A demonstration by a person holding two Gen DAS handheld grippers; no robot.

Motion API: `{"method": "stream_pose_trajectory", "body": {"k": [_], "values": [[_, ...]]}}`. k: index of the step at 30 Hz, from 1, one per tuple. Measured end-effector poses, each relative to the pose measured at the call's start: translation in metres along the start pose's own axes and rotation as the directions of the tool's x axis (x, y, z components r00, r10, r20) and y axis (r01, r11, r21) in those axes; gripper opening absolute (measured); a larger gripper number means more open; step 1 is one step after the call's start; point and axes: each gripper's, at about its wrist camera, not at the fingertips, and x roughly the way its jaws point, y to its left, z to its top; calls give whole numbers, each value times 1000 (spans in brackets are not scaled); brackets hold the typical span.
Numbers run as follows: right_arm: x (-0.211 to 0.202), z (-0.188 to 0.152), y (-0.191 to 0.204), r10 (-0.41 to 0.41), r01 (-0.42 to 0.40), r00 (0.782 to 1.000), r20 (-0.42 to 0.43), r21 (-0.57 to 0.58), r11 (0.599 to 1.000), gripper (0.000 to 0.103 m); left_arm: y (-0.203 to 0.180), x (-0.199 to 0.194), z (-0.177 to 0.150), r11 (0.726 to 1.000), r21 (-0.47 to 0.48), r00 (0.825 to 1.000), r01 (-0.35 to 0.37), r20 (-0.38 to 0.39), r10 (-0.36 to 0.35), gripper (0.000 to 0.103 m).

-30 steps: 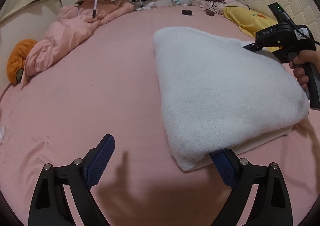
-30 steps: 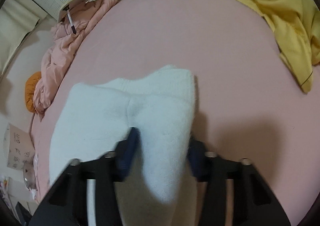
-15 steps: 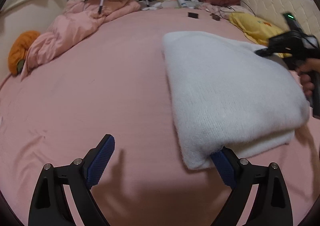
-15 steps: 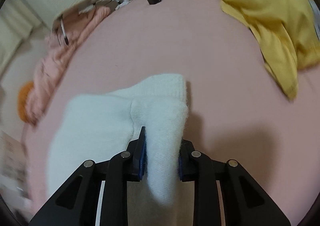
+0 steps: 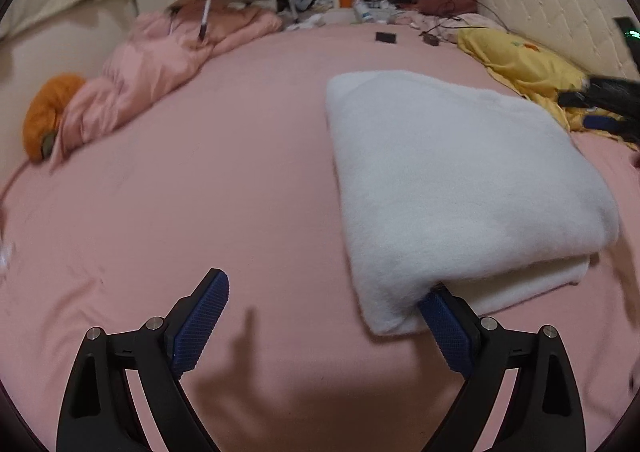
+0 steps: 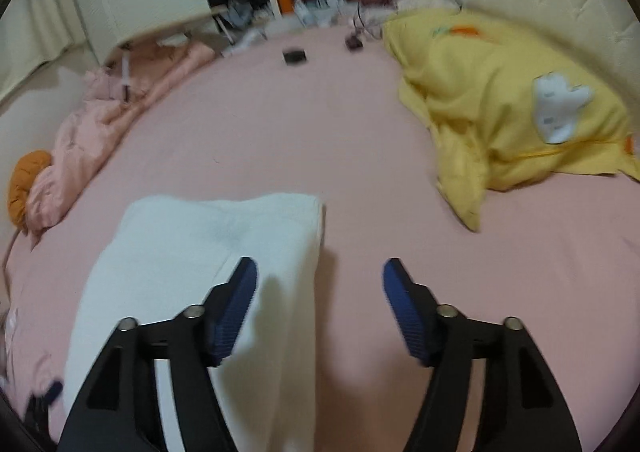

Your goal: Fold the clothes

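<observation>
Right wrist: right gripper point(image 6: 318, 306) jaws opening, nothing pinched (white sweater point(image 6: 200, 252) beneath); left gripper point(image 5: 326, 326) wide, empty.

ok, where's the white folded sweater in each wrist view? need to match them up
Left wrist: white folded sweater fills right of centre, its near corner over one finger of the open left gripper.
Right wrist: white folded sweater lies lower left, under one finger of the opening right gripper; nothing pinched.
Shared landmark: yellow bedding.
</observation>
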Motion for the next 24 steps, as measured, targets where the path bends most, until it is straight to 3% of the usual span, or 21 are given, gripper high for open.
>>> {"method": "stream_pose_trajectory", "body": {"k": [5, 8, 9, 10, 11, 12, 14, 17, 20, 24], "values": [[3, -69, 10, 120, -114, 987, -111, 58, 992, 70, 9, 6, 2, 998, -61, 1000, 27, -13, -28, 94], [7, -82, 0, 165, -149, 983, -77, 175, 973, 71, 12, 7, 1, 997, -69, 1000, 20, -19, -21, 94], [7, -83, -2, 194, -171, 977, -85, 220, 960, 67, 12, 6, 1, 998, -66, 1000, 15, -22, -17, 94], [7, -83, -3, 222, -197, 972, -83, 238, 951, 56, 13, 7, 1, 998, -66, 1000, 14, -25, -15, 94], [4, -79, 1, 261, -239, 962, -74, 226, 944, 30, 12, 7, 2, 998, -67, 999, 16, -26, -18, 94], [-1, -75, 9, 240, -223, 968, -77, 182, 958, 28, 13, 6, 3, 997, -70, 1000, 11, -26, -13, 94], [-13, -66, 24, 223, -216, 972, -73, 92, 972, 26, 16, 5, 3, 996, -84, 1000, 4, -28, -6, 94], [-18, -64, 27, 264, -256, 962, -69, 98, 962, 26, 23, 7, 2, 994, -110, 999, 9, -35, -13, 95], [13, -89, 12, 216, -198, 967, -138, 133, 971, 26, 26, 12, -2, 991, -126, 998, 35, -51, -42, 98], [1, -83, 9, 224, -207, 970, -96, 158, 965, 28, 24, 11, -2, 992, -120, 998, 27, -52, -33, 98]]}}
